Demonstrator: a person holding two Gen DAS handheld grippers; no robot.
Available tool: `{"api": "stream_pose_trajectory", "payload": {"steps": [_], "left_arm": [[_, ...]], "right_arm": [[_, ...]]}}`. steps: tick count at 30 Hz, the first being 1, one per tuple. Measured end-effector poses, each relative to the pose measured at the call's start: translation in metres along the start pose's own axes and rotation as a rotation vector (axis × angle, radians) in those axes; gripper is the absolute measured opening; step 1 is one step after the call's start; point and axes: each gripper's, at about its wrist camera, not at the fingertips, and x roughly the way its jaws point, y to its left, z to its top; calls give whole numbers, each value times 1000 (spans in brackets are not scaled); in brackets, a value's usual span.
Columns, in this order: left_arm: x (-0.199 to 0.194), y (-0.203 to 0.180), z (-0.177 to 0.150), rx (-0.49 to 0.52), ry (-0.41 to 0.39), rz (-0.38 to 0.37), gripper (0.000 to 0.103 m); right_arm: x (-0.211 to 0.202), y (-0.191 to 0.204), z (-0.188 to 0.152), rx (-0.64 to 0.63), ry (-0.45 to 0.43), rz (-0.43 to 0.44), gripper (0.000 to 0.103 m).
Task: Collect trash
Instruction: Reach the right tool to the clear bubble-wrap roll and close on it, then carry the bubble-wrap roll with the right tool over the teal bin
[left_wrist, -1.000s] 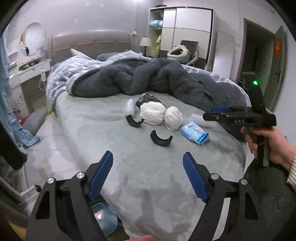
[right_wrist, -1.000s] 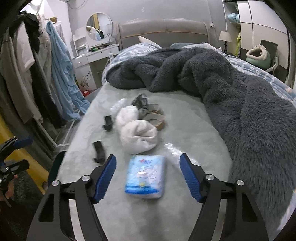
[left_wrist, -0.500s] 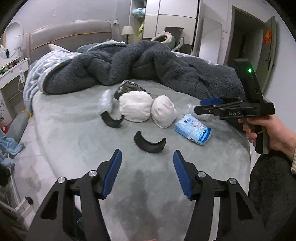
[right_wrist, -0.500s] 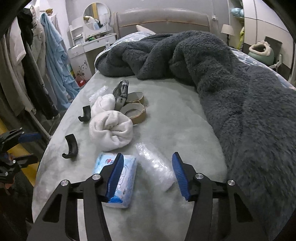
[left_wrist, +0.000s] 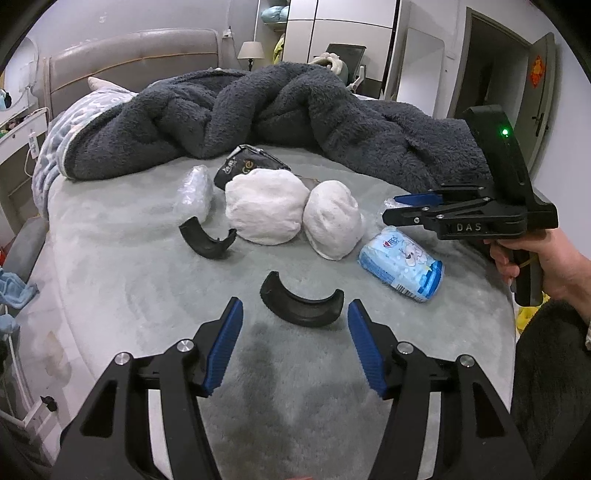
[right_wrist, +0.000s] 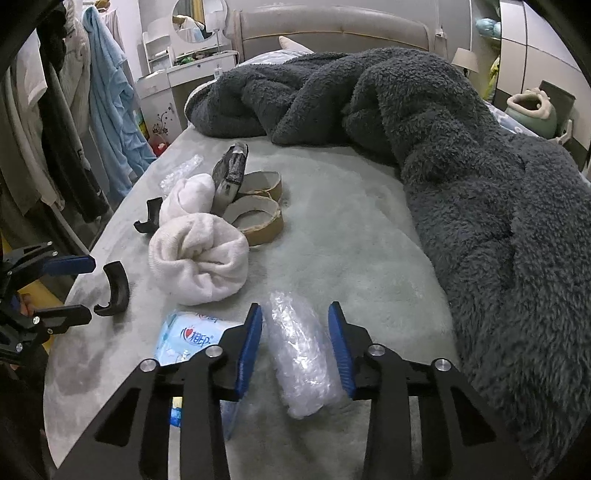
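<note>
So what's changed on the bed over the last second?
Right gripper shifted off the blue tissue pack to straddle the clear plastic wad; its jaws are closing, pads not yet pressing. Left gripper came down toward the nearer black curved piece, which lies just ahead of its fingertips. Nothing lifted; the white rolls, tape rings and dark blanket lie unmoved.

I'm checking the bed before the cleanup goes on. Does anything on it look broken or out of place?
Yes. Two curved black plastic pieces lie apart on the grey bedspread, looking like halves of a broken ring. Crumpled clear plastic sits between the right gripper's closing jaws, and two used tape cores lie beside the rolled white towels.
</note>
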Motion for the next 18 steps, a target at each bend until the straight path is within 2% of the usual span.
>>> {"api": "stream_pose_trajectory", "payload": {"steps": [5, 8, 13, 16, 17, 18], "left_arm": [[10, 2, 4, -5, 3, -13, 67], [11, 0, 7, -9, -12, -41, 69], [19, -5, 10, 0, 3, -42, 69], [25, -6, 9, 3, 27, -24, 61], [27, -6, 9, 7, 39, -17, 51], [27, -6, 9, 5, 38, -16, 51]], "right_arm": [[10, -2, 0, 4, 36, -26, 30], [7, -3, 5, 28, 18, -28, 29], [-4, 0, 17, 79, -33, -24, 29], [-10, 5, 26, 108, -64, 1, 29], [-11, 8, 29, 115, -74, 12, 29], [-12, 12, 33, 118, -83, 21, 29]]}}
